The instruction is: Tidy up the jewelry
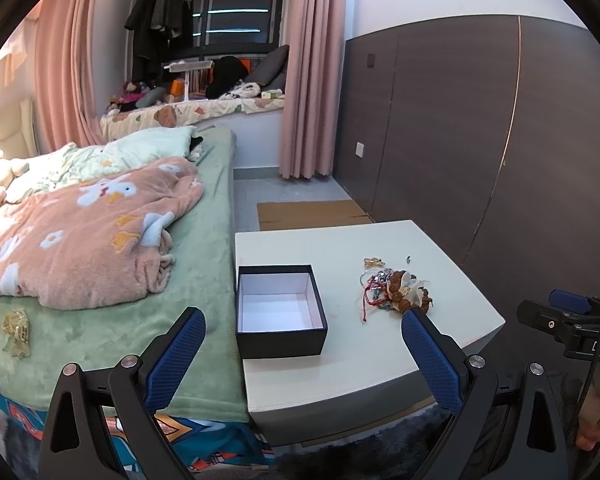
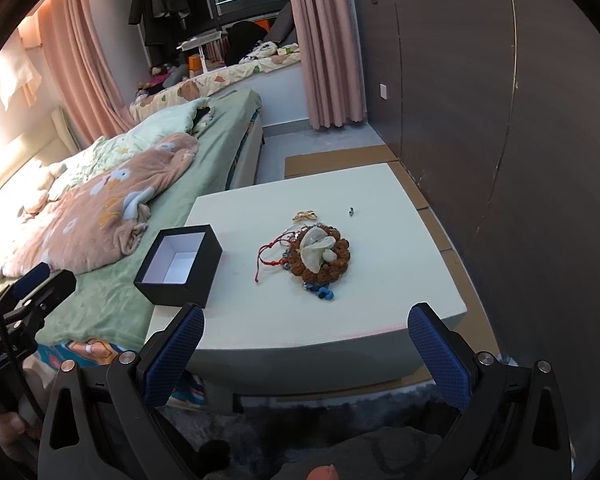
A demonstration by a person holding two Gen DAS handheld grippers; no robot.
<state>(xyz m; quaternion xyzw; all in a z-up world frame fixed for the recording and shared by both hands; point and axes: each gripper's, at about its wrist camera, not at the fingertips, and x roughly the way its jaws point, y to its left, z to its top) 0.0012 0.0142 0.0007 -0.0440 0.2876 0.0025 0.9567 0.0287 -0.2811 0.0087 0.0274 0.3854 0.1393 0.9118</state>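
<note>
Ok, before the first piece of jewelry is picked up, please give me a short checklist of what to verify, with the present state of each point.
1. Box open and empty: ok, white inside, no lid on it.
2. Box upright on the table: ok, near the bed-side edge.
3. Jewelry pile in open view: ok, but the pieces are tangled.
4. Right gripper open, empty: ok.
5. Left gripper open, empty: ok.
6. Small loose pieces counted: cannot tell, a gold piece and a tiny dark piece lie apart.

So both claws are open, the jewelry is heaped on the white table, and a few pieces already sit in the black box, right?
Not quite: the black box is empty, its white inside bare in the left wrist view. Both claws, left and right, are open, and the jewelry is heaped on the white table.
</note>
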